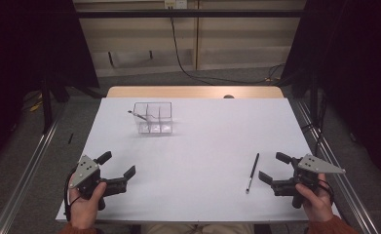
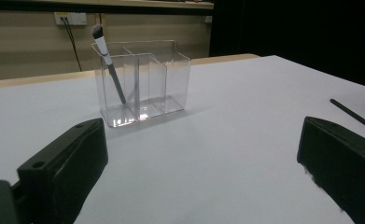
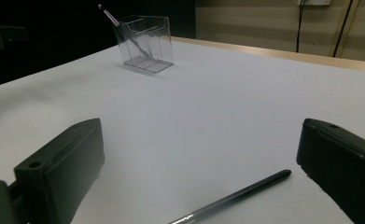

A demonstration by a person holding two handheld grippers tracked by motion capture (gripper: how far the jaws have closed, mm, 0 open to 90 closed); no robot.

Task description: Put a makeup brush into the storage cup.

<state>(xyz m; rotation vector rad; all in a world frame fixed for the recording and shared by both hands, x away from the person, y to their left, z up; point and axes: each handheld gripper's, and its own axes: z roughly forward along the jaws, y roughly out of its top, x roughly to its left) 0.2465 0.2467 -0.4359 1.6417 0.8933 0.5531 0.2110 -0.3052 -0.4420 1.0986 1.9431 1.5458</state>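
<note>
At the near left edge of the surface (image 1: 198,146) our left tongs (image 1: 116,168) rest released, jaws wide, holding nothing. Farther back and left of centre stands the clear organizer (image 1: 153,117), a brush (image 2: 108,57) leaning in its left compartment. Moving right, the loose black pen (image 1: 252,172) lies flat, its long axis running near-to-far with a slight tilt. It sits just left of our right tongs (image 1: 272,168), also released and clearly the nearer pair. We read no brand, label or writing anywhere.
</note>
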